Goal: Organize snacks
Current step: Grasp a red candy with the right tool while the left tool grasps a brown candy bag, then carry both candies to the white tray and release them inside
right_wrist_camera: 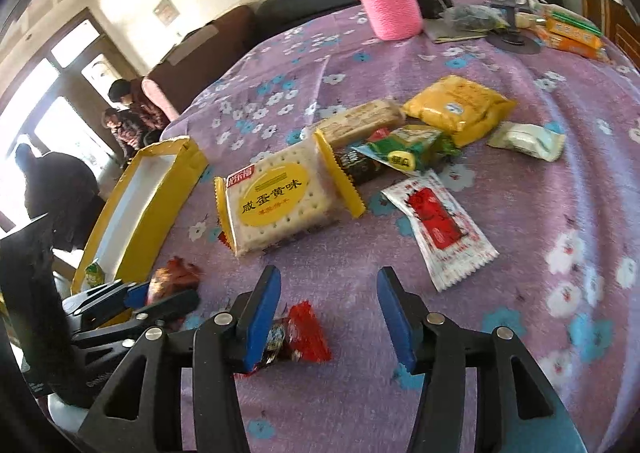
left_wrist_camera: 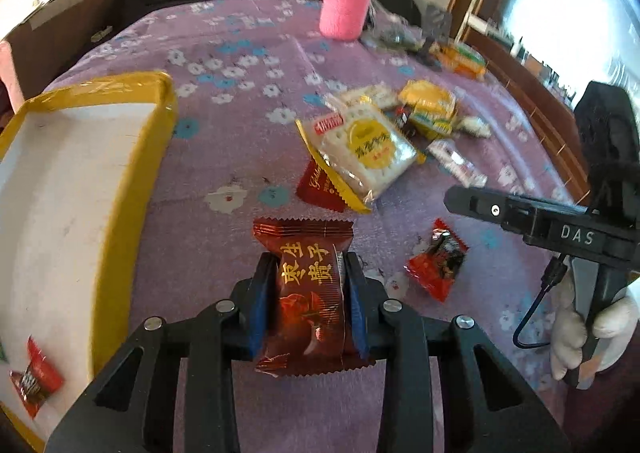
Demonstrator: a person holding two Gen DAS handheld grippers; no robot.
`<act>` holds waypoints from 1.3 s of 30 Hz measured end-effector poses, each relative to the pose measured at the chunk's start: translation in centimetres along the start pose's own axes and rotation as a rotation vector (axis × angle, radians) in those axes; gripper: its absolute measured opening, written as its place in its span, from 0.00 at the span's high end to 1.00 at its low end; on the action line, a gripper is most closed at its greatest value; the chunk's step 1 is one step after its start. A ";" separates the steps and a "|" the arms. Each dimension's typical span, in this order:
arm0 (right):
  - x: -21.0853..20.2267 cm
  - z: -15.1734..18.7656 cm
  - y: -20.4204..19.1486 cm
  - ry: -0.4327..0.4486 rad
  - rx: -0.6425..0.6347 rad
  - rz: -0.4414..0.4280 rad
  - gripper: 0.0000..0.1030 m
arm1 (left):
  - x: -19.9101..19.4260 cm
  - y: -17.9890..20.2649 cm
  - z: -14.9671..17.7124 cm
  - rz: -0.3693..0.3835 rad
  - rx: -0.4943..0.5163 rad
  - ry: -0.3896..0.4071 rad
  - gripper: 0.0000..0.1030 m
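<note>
My left gripper (left_wrist_camera: 310,259) is shut on a dark red snack packet (left_wrist_camera: 306,293) with gold characters, held upright above the purple flowered cloth (left_wrist_camera: 224,157). A yellow box (left_wrist_camera: 132,157) with a white inside stands just to its left, and a red candy (left_wrist_camera: 36,377) lies in it. My right gripper (right_wrist_camera: 328,273) is open over the cloth. A small red candy (right_wrist_camera: 308,329) lies against its left finger, with no pad pressing on it. Beyond lies a cracker pack (right_wrist_camera: 276,197) with a yellow label.
More snacks lie past the crackers: a white and red sachet (right_wrist_camera: 436,225), a green pack (right_wrist_camera: 408,149), a yellow pack (right_wrist_camera: 460,105). A pink-sleeved bottle (right_wrist_camera: 388,1) stands at the back. People (right_wrist_camera: 132,113) are by the door at far left.
</note>
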State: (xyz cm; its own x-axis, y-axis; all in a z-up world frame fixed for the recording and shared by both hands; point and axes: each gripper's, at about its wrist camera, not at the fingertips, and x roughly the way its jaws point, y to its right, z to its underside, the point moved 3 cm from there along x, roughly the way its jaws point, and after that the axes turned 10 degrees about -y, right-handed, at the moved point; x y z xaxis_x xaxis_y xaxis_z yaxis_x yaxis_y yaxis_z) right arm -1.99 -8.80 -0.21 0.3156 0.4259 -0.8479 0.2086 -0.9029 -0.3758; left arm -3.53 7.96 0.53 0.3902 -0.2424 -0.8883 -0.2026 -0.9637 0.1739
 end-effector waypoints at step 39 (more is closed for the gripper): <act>-1.4 -0.5 -15.9 0.063 -0.150 0.055 0.76 | -13.1 -19.7 7.9 -0.012 -0.339 0.260 0.70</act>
State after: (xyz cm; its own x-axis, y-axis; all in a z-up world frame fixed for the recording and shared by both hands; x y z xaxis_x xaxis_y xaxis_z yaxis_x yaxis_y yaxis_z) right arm -5.28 4.97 7.16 0.3869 0.3834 -0.8387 0.3237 -0.9081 -0.2657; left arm -11.79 31.00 5.37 0.6127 -0.2095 -0.7621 0.0928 -0.9385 0.3326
